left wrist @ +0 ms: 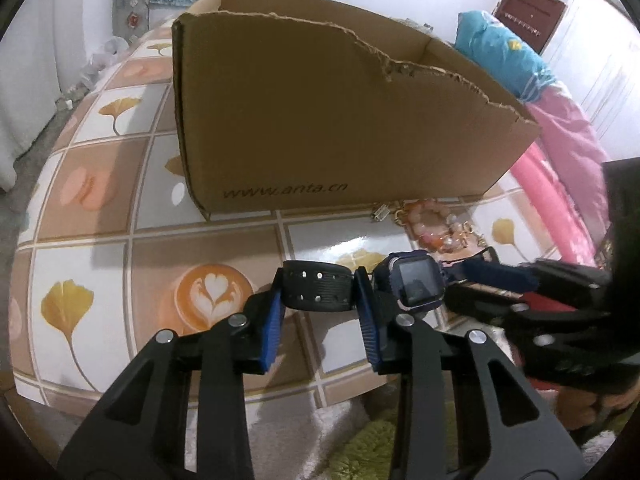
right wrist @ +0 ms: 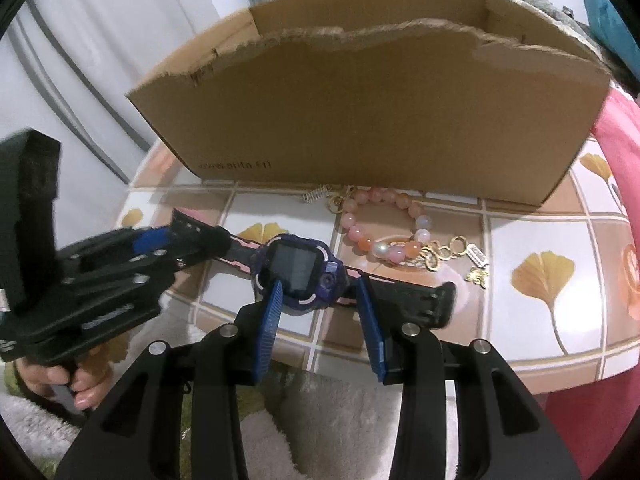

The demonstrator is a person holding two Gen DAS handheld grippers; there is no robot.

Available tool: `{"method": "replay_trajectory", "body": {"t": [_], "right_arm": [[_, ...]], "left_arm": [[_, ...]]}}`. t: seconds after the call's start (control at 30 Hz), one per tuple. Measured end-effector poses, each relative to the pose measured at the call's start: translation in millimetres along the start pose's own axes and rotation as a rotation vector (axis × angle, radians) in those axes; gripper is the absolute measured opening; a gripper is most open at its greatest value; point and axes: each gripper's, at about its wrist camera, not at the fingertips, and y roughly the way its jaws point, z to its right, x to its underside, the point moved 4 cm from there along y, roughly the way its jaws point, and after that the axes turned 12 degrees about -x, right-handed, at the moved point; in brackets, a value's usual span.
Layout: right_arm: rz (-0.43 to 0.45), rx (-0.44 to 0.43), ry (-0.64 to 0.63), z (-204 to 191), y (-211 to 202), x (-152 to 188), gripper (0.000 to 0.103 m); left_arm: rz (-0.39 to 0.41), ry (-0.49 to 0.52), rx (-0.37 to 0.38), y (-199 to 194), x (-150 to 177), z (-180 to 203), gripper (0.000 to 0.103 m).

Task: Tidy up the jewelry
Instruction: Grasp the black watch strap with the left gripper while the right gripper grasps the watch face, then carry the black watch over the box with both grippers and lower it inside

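both grippers are on the watch (right wrist: 298, 270), so the step in hand looks like lifting it off the tabletop (left wrist: 100, 208) to go into the torn cardboard box (left wrist: 320, 120) standing just behind. the left gripper (left wrist: 320, 300) has its jaws narrowed onto the perforated black strap end, the blue pads pressing on either side of it. the right gripper (right wrist: 320, 300) sits over the watch body and the start of the other strap; one pad lies against the case, but whether the far pad presses on the strap i cannot tell, so its jaws read as part-closed around the watch rather than surely gripping. the watch lies flat near the front edge of the tabletop, face up, its long axis running side to side across both views, roughly parallel to the box's front wall, one strap end toward each gripper. the pink bead bracelet (right wrist: 384, 224) with gold charms lies between watch and box, close to the watch but apart from it. the next move, as i judge it, calls for both hands to rise together, keeping the strap level, clear the ragged box wall, then lower the watch inside without catching the bracelet.
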Motion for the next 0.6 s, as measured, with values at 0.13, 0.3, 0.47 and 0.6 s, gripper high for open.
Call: {"method": "replay_trajectory", "body": {"t": [0.13,0.3,0.47,0.6], "right_arm": [[0.038,0.020,0.059,19,-25,6,0.038],[0.068,0.045,0.194,57,-39,13,0.038],[0.053,-0.022,0.268,69,-23,14,0.038],[0.070,-0.045,0.285,73,-21,11,0.037]], "left_arm": [[-0.006,0.016,-0.027,3,1,3,0.032],[-0.001,0.042,-0.056,3,2,4,0.032],[0.003,0.051,-0.065,4,2,5,0.032],[0.007,0.056,-0.072,5,3,7,0.032]]}}
